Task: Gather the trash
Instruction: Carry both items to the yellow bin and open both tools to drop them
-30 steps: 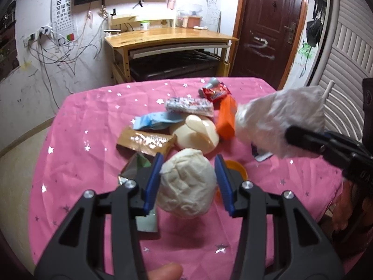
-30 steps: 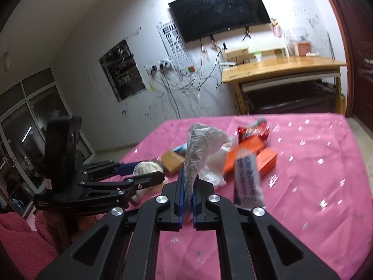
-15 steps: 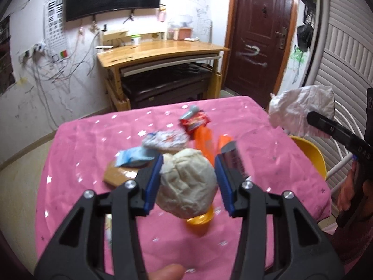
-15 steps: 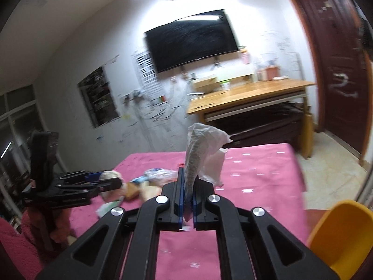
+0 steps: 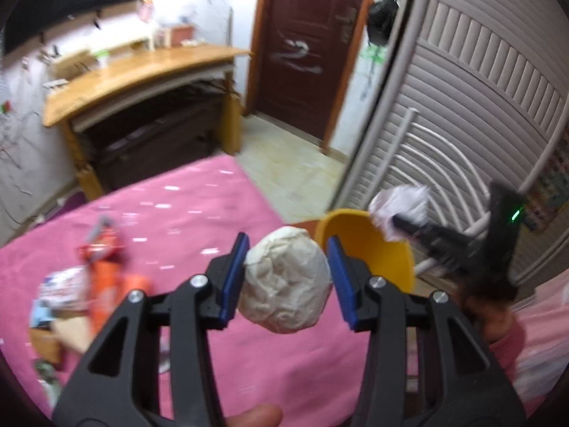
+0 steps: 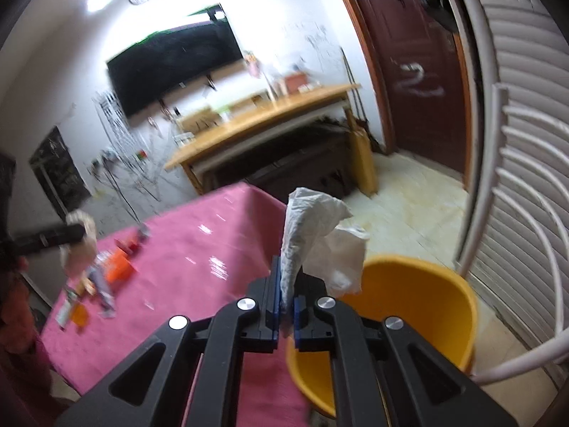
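A lived-in home room: a wall-mounted television [image 6: 174, 67] hangs above a wooden desk [image 6: 263, 121], with a dark red entry door [image 6: 416, 67] to the desk's right.

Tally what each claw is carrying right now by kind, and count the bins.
Crumpled paper ball, in the left claw: 1
White tissue, in the right claw: 1
Yellow bin: 1
Total: 3
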Demonstrator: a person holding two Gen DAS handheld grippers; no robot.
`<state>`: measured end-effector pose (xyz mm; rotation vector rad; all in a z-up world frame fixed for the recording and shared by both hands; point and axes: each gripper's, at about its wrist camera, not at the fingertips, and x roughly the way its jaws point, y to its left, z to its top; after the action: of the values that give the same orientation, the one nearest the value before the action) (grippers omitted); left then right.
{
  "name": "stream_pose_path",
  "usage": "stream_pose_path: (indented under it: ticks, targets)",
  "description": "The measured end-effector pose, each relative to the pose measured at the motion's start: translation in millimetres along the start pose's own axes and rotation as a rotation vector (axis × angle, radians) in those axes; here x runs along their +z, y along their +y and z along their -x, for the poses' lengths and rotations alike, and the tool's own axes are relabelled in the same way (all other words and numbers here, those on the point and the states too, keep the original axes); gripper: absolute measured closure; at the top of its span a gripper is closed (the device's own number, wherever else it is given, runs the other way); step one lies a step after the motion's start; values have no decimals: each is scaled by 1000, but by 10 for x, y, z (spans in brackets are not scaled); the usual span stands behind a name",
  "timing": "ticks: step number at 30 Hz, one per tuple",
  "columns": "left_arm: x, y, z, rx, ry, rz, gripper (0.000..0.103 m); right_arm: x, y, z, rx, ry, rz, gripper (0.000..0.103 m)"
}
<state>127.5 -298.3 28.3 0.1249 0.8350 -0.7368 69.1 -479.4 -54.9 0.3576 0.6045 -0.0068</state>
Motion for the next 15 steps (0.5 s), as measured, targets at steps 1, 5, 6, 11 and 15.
stream_pose_path:
  ticks: [1,5,6,11,15]
  targets:
    - [67,-125,-176,-18,40,12,60,-11,-58,-57,-5,19,-6,103]
    - [194,-529,-740,-40,150,16,60,-139,-325,-345,-12,112,-44,103]
    - [217,-623,-880,-46,178,17,60,-186,-379,-414,-34,137,-46,103]
    - [290,-1020,-1485,-52,273,14,60,-337,-641,-558,-76,194,-121,103]
    - [314,-1170,-1835,-41,335,25,42,-462,-874,-558,-116,210,-180,102]
